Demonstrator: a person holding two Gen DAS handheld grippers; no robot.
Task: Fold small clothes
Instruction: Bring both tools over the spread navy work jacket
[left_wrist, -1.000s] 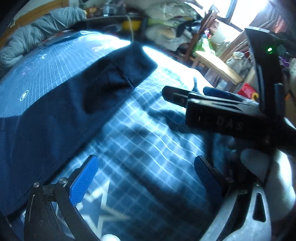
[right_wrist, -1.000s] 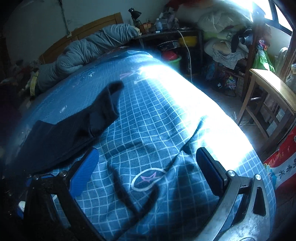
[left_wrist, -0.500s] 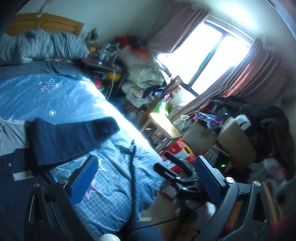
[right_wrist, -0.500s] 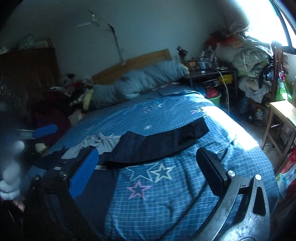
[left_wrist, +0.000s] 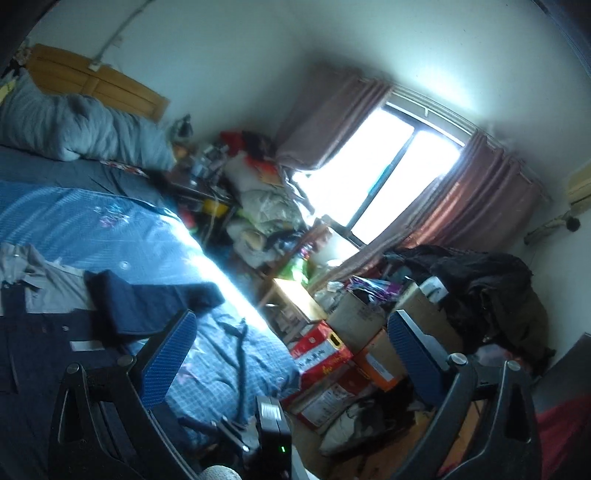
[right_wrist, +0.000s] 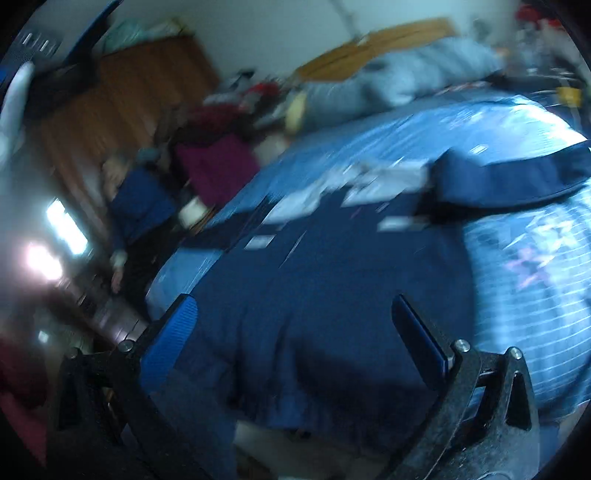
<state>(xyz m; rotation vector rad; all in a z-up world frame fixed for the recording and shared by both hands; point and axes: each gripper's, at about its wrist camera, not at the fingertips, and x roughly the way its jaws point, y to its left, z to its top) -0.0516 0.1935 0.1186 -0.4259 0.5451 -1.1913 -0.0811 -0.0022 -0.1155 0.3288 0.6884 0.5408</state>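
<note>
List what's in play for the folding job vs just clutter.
In play: dark navy garment, its folded sleeve, grey garment, left gripper, right gripper, both open.
Clutter: cardboard boxes, grey duvet, curtains.

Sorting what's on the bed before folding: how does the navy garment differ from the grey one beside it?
The navy garment is dark blue; the grey garment is pale. The navy garment has one part folded into a long thick band reaching toward the bed's sunlit edge, whereas the grey garment lies rumpled and partly tucked under it. The navy one covers far more of the blue checked bedspread. Neither is gripped.
</note>
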